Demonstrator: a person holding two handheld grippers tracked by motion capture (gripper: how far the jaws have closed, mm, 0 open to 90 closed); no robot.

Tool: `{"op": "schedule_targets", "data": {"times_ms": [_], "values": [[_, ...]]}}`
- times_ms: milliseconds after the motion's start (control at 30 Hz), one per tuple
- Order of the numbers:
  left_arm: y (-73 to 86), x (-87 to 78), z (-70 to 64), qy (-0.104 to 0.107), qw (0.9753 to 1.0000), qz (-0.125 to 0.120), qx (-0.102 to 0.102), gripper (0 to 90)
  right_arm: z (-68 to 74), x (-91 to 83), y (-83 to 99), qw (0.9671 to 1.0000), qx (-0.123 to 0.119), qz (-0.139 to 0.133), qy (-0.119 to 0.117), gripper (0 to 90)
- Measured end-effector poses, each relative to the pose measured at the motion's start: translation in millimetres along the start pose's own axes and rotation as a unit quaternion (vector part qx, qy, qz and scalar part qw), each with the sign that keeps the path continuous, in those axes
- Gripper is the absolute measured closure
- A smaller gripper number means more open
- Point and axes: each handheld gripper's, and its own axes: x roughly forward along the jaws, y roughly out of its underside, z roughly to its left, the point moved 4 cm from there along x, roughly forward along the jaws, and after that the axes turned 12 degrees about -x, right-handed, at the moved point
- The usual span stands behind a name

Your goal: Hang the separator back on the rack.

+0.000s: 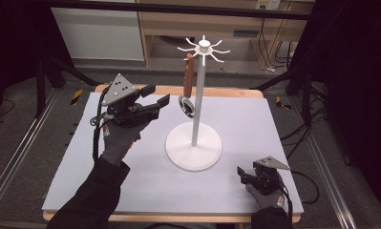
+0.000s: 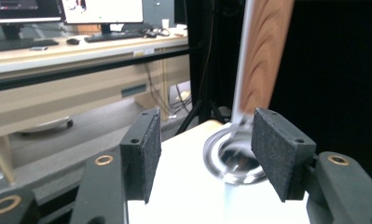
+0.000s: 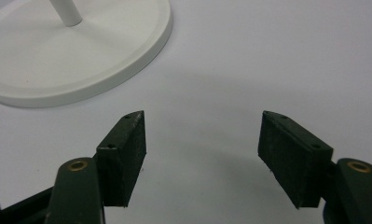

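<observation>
A white stand [image 1: 194, 151] with a round base, a thin pole and a ring of hooks on top [image 1: 204, 49] stands mid-table. A ladle with a wooden handle [image 1: 189, 78] and a steel bowl [image 1: 186, 107] hangs from one of its left hooks. My left gripper [image 1: 157, 98] is raised just left of the ladle, jaws open and empty. In the left gripper view the bowl [image 2: 232, 158] sits beyond the gap between the pads, with the handle [image 2: 264, 51] rising above. My right gripper [image 1: 242, 173] rests low at the table's front right, open and empty, near the stand's base [image 3: 81, 51].
A pale sheet [image 1: 131, 181] covers the wooden table. Black frame legs and cables [image 1: 302, 129] run along both sides. A wooden shelf unit [image 1: 178, 24] stands behind the table. Desks with monitors [image 2: 67, 11] appear in the left gripper view.
</observation>
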Motion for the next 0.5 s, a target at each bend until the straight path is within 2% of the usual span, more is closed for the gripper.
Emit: {"op": "schedule_targets", "data": {"times_ms": [233, 400, 500], "values": [[21.9, -8.4, 18.2, -0.01, 0.9999, 0.012, -0.007, 39.9, -0.1, 0.5, 0.3, 1.0, -0.003, 0.001, 0.003, 32.2], [44.5, -13.3, 31.0, -0.021, 0.9992, 0.033, -0.009, 38.2, -0.3, 0.3, 0.6, 1.0, 0.0, 0.0, 0.004, 32.0], [59.2, -16.6, 38.2, -0.029, 0.9986, 0.044, -0.002, 37.4, -0.3, 0.3, 1.1, 1.0, 0.001, 0.0, 0.004, 32.0]]}}
